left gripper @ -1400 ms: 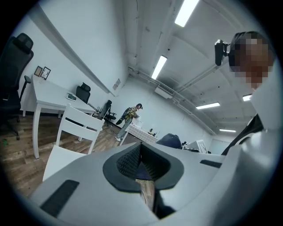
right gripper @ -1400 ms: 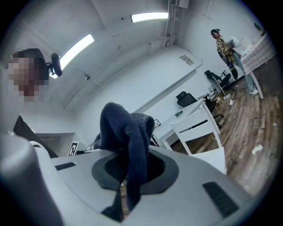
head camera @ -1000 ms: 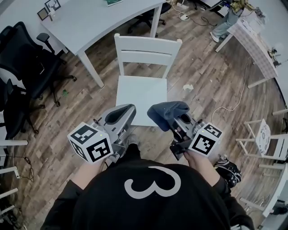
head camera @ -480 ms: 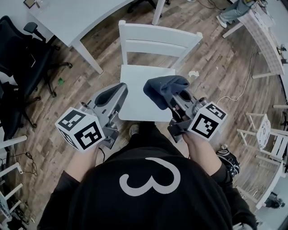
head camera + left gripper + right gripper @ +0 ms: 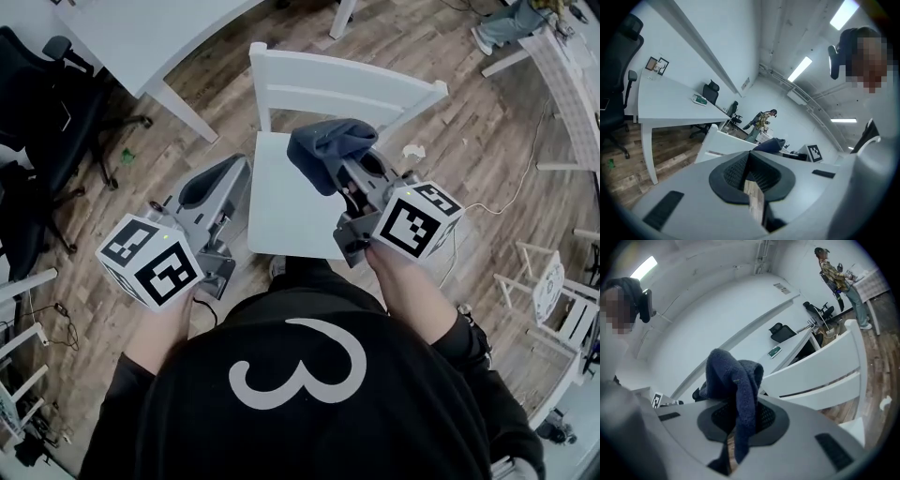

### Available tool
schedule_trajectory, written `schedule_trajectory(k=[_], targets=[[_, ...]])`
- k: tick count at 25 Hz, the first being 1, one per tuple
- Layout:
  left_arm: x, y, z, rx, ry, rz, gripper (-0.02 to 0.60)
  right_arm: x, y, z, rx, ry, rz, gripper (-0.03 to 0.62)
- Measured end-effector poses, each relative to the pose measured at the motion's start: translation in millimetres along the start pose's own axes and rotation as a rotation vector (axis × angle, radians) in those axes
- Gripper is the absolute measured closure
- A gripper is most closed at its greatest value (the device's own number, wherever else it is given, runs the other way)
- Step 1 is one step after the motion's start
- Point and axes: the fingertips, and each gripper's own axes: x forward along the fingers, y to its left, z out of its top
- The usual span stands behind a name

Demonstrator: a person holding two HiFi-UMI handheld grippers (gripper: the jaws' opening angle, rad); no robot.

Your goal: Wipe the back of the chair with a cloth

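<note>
Floorboards of brown wood fill the head view, and on them stands the white wooden chair with a slatted back, its seat facing the person. The right tongs reach over the seat with the dark blue bunched cloth heaped over their tip; the cloth hangs above the rear of the seat, just short of the lower back slat. The left tongs are held off the seat's left edge, over the floor. Beyond the chair at upper left lies a long white surface, with black office chairs beside it. A crumpled scrap of white paper lies on the floor to the right of the chair.

In the left gripper view, the left tongs have their black ribbed pads drawn together, only a thin slit of floor showing between them and nothing caught there. Past them are the long white surface, the chair's back, and the cloth on the other tool.

In the right gripper view, the right tongs are clamped on the cloth, which rises in a fold above the pads and trails down between them. The chair's back stands to the right, apart from the cloth. A person stands far off.
</note>
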Motion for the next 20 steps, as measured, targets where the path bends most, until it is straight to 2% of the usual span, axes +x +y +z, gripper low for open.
schedule_trajectory(k=[7,20], targets=[[24,26,4,-0.051,-0.003,0.041,0.568,52,-35,18,-0.049,0.004,-0.04,0.545],[28,58,-16,-0.121,0.016,0.128,0.568,127,-74,12,-0.115,0.005,-0.133,0.545]])
